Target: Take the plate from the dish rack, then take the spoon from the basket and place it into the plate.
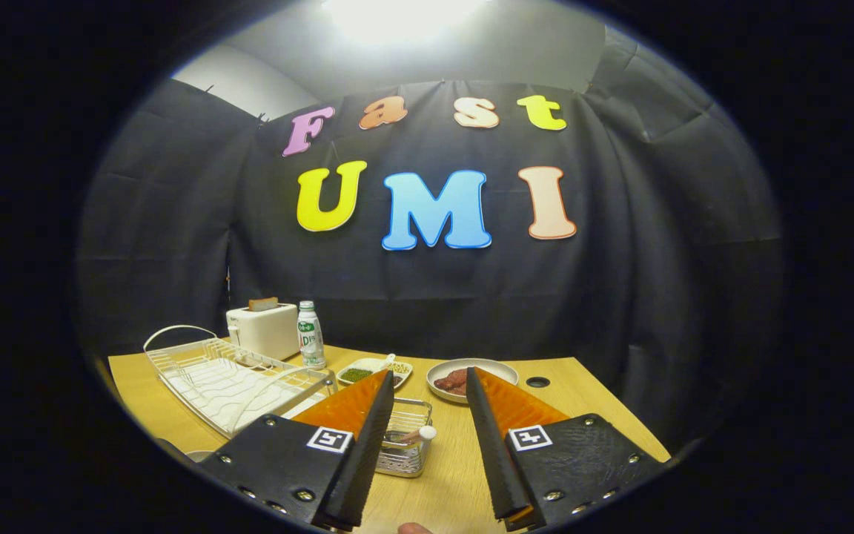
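A: Gripper view. The gripper [427,415] hangs over the table [457,482], fingers spread wide, gripping nothing. The dish rack [227,378] stands off to the left; no plate shows upright in it.

B: And the plate?

A: A plate [471,378] lies just beyond the fingertips with something dark on it. Whether it came from the rack, I cannot tell. The spoon [416,435] rests in the wire basket [405,445] between the fingers, so that step remains.
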Demonstrator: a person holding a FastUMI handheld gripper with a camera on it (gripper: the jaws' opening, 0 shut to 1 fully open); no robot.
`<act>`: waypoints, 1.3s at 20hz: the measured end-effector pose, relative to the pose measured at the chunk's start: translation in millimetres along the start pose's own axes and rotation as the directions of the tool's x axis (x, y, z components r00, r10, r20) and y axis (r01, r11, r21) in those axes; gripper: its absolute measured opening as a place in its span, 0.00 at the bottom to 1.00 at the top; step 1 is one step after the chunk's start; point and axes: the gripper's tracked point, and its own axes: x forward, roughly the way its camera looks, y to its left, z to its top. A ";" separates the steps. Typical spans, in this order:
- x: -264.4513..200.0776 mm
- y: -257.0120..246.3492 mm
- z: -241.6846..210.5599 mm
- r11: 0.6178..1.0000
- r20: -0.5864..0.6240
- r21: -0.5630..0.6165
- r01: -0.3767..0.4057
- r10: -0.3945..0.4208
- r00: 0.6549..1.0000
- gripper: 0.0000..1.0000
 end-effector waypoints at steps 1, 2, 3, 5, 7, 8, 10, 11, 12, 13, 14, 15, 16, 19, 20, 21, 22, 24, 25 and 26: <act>8.5 0.7 -6.5 1.000 -0.002 0.003 -0.002 0.002 1.000 0.63; 14.6 2.9 -13.0 1.000 -0.008 0.010 -0.009 0.009 1.000 0.63; 20.1 4.5 -19.7 1.000 -0.012 0.015 -0.011 0.011 1.000 0.63; 30.4 2.3 -20.5 1.000 0.003 0.020 -0.004 0.004 1.000 0.63; 38.5 3.3 -26.6 1.000 0.002 0.023 -0.003 0.003 1.000 0.63; 41.0 4.7 -32.8 1.000 -0.013 0.029 -0.006 0.006 1.000 0.63; 47.7 4.8 -40.5 1.000 -0.035 0.023 -0.005 0.005 0.999 0.63; 48.4 3.8 -41.0 1.000 -0.037 0.016 0.000 0.001 0.999 0.63; 49.1 5.2 -39.2 1.000 -0.032 0.013 -0.004 0.004 0.999 0.63; 53.7 10.7 -41.4 1.000 -0.038 0.017 -0.020 0.020 0.999 0.55; 46.8 14.8 -41.6 0.999 -0.047 0.026 -0.037 0.039 0.998 0.38; 48.3 20.0 -38.6 0.998 -0.044 0.035 -0.057 0.058 0.997 0.21; 44.0 19.0 -33.5 0.998 -0.043 0.024 -0.060 0.061 0.997 0.13; 37.2 22.8 -16.1 0.998 -0.060 0.020 -0.065 0.066 0.996 0.08; 35.6 22.4 -10.4 0.998 -0.063 0.020 -0.060 0.061 0.996 0.08; 34.0 20.1 -3.9 0.999 -0.068 0.015 -0.052 0.053 0.996 0.08; 31.3 19.5 4.1 0.999 -0.065 0.010 -0.046 0.047 0.997 0.08; 26.0 20.7 19.0 0.999 -0.062 0.001 -0.041 0.041 0.997 0.08; 23.3 21.1 27.0 0.999 -0.058 -0.005 -0.040 0.040 0.998 0.08; 20.4 21.1 34.4 0.999 -0.057 -0.013 -0.038 0.037 0.998 0.08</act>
